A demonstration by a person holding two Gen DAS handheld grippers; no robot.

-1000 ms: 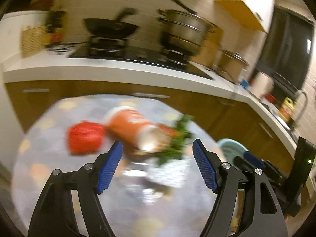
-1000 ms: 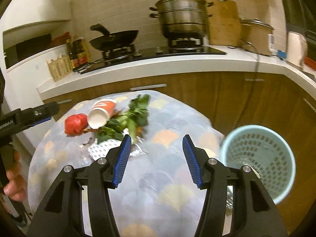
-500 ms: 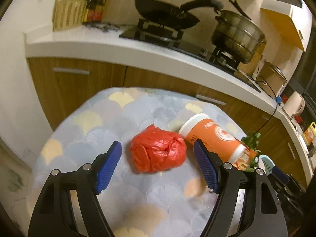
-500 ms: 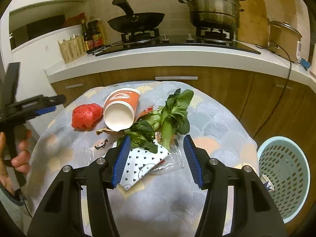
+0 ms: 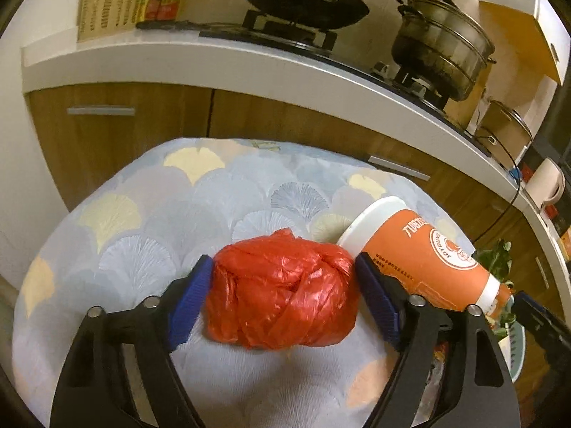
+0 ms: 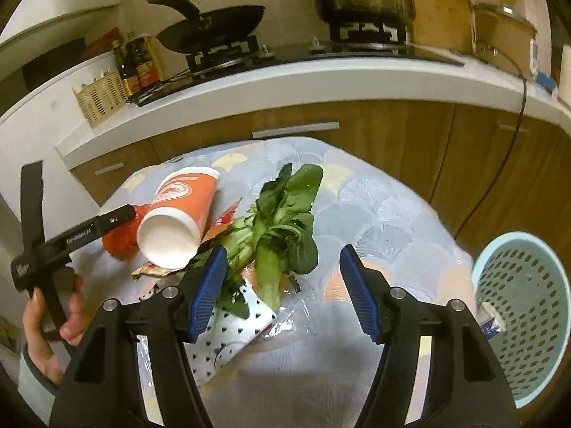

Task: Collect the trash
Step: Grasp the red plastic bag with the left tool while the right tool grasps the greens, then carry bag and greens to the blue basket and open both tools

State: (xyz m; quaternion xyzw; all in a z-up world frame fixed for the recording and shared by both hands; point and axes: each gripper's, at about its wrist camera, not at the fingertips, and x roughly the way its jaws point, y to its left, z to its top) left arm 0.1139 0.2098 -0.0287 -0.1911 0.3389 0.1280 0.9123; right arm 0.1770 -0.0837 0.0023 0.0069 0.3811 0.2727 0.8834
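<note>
The left hand-held gripper straddled the red plastic bag on the surface, jaws spread. The right hand-held gripper, its jaws just widening, hung empty over the greens.

Red bag balled (knotted) by tipped orange cup.
</note>
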